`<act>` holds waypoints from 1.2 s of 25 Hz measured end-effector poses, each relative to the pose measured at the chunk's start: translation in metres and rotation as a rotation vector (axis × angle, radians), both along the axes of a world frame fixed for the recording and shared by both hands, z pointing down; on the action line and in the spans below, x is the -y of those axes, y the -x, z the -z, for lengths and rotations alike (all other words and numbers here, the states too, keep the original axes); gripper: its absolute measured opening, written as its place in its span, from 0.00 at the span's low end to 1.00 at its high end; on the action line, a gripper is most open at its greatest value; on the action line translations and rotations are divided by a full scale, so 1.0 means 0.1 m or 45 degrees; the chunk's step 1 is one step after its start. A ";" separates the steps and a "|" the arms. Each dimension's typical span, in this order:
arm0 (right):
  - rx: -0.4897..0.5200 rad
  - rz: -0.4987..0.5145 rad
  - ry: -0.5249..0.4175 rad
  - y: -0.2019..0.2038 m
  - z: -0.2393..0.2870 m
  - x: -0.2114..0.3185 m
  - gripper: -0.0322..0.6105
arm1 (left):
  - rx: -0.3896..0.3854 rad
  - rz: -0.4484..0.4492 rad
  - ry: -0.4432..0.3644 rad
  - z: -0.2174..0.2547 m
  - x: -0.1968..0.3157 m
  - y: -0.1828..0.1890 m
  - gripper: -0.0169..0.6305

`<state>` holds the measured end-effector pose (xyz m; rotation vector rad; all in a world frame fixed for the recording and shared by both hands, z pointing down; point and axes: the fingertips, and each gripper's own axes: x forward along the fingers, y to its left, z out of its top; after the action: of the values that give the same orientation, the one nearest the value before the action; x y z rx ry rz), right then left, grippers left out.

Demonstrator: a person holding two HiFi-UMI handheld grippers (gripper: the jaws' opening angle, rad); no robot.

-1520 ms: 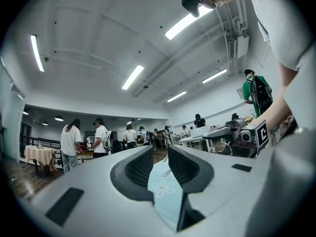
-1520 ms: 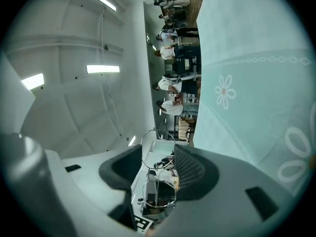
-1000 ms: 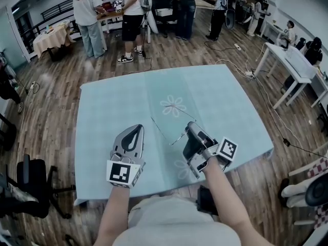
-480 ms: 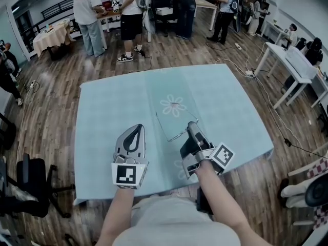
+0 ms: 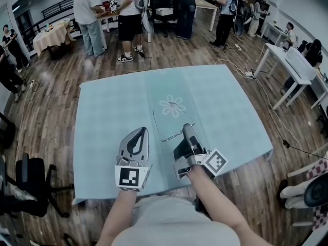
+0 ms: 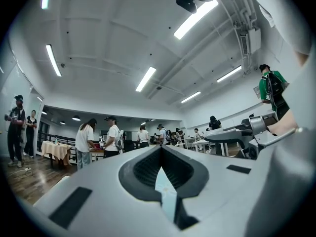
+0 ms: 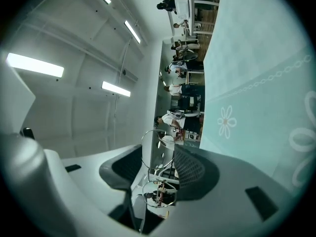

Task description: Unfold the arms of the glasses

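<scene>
Thin wire-framed glasses (image 5: 172,136) hang over the light-blue tablecloth (image 5: 113,101), with my right gripper (image 5: 185,128) shut on them. In the right gripper view the two round lenses and bridge of the glasses (image 7: 158,172) sit between the jaws of that gripper (image 7: 159,152), which is rolled onto its side. One slim arm reaches away to the left in the head view. My left gripper (image 5: 139,132) is to the left of the glasses and apart from them. Its jaws are shut with nothing in them, as the left gripper view (image 6: 160,149) shows.
A flower print (image 5: 172,105) marks the cloth beyond the grippers. Several people stand by tables at the far end of the room (image 5: 133,14). A white table (image 5: 287,60) stands to the right, a black office chair (image 5: 31,181) to the left, and cables (image 5: 266,96) lie on the wooden floor.
My right gripper has shifted a little to the left and turned, and the glasses have swung with it. The left gripper has edged slightly to the right and stays shut.
</scene>
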<state>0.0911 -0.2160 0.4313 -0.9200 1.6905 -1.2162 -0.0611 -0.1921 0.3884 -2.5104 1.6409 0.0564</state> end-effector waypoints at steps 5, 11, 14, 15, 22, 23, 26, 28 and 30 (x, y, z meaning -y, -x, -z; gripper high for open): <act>-0.004 0.005 0.008 0.03 -0.03 -0.01 0.37 | -0.009 -0.010 -0.004 -0.02 -0.02 0.00 0.04; -0.008 0.027 -0.004 0.04 0.00 -0.01 0.37 | -0.007 -0.018 -0.004 0.01 -0.02 -0.04 0.04; -0.008 0.033 -0.006 0.05 0.00 -0.01 0.37 | -0.010 -0.034 -0.014 -0.01 -0.02 -0.07 0.04; -0.010 0.032 -0.005 0.05 -0.01 -0.01 0.37 | -0.012 -0.038 -0.020 -0.01 -0.02 -0.08 0.04; -0.008 0.028 0.010 0.06 -0.02 -0.01 0.37 | -0.013 -0.035 -0.006 -0.02 -0.01 -0.07 0.04; -0.008 0.028 0.012 0.06 -0.03 -0.01 0.37 | -0.016 -0.044 -0.010 -0.03 -0.01 -0.08 0.04; -0.007 0.027 0.016 0.06 -0.03 -0.02 0.37 | -0.017 -0.048 -0.006 -0.04 -0.03 -0.09 0.04; -0.008 0.027 0.017 0.06 -0.03 -0.02 0.37 | -0.021 -0.049 -0.005 -0.05 -0.03 -0.09 0.04; -0.011 0.027 0.019 0.07 -0.04 -0.02 0.37 | -0.025 -0.048 -0.005 -0.05 -0.02 -0.08 0.04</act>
<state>0.0842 -0.2140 0.4355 -0.9190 1.7042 -1.2421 -0.0531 -0.1899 0.3932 -2.5463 1.5989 0.0880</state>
